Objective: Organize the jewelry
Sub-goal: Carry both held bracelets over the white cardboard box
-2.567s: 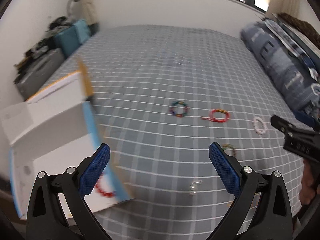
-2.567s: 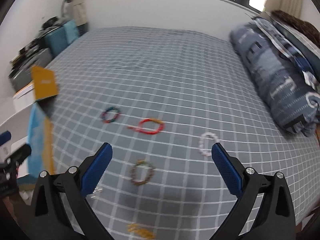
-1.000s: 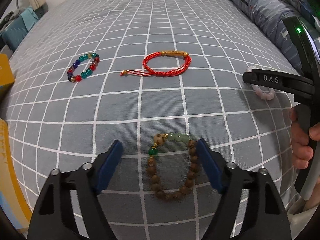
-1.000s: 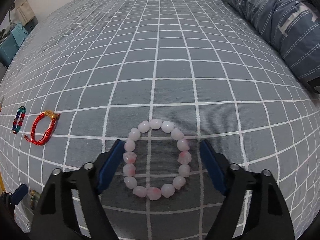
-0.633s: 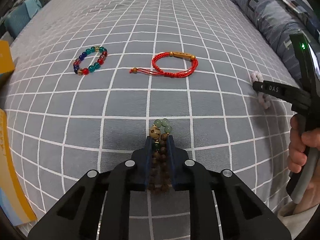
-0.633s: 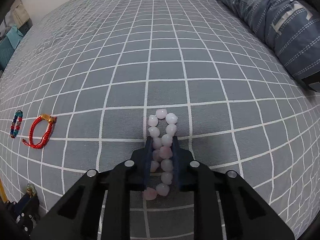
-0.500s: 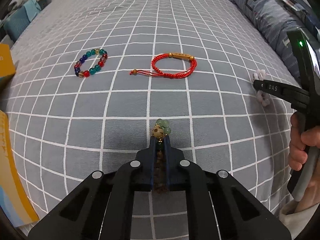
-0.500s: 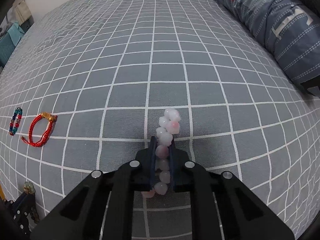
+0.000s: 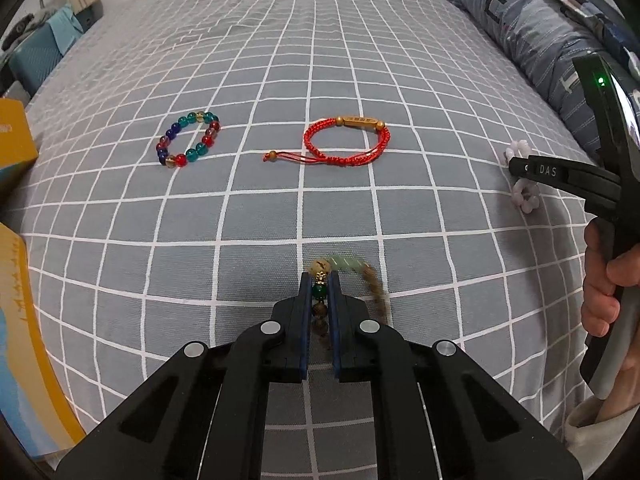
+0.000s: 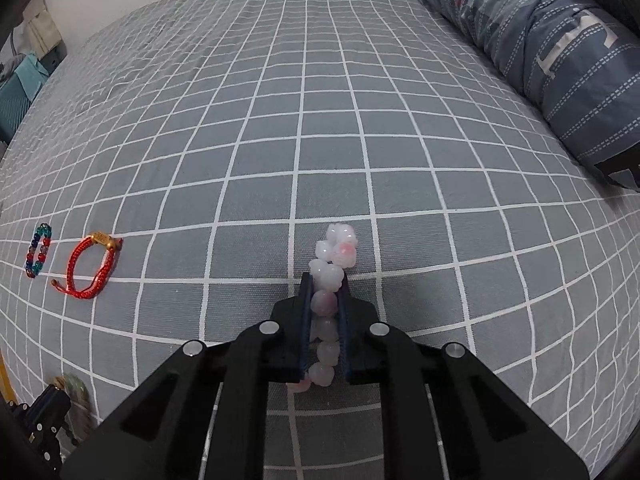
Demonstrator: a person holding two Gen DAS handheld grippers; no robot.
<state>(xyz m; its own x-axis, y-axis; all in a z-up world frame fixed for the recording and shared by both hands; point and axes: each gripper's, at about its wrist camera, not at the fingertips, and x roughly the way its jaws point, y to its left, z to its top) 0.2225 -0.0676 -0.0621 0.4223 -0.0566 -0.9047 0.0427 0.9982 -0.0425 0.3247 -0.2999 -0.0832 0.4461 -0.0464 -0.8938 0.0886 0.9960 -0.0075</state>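
Note:
My left gripper (image 9: 320, 280) is shut on a brown wooden bead bracelet (image 9: 320, 294) with green and gold beads, squeezed flat between the blue pads; one strand swings out to the right. My right gripper (image 10: 325, 280) is shut on a pink-white bead bracelet (image 10: 335, 246), whose loop sticks out past the fingertips. A multicoloured glass bead bracelet (image 9: 188, 139) and a red cord bracelet (image 9: 346, 142) with a gold bar lie on the grey checked bedsheet (image 9: 248, 216) farther off. The right gripper (image 9: 520, 168) also shows at the right of the left wrist view, held by a hand (image 9: 600, 280).
A folded blue-grey duvet (image 10: 560, 52) runs along the right side of the bed. A yellow and blue box (image 9: 24, 320) stands at the left edge. Clutter and a teal bag (image 9: 36, 44) sit beyond the bed's far left corner.
Both grippers came down over their bracelets and shut on them. Since half a second ago the wooden bracelet's loose strand has swung right and both bracelets sit a little higher off the sheet.

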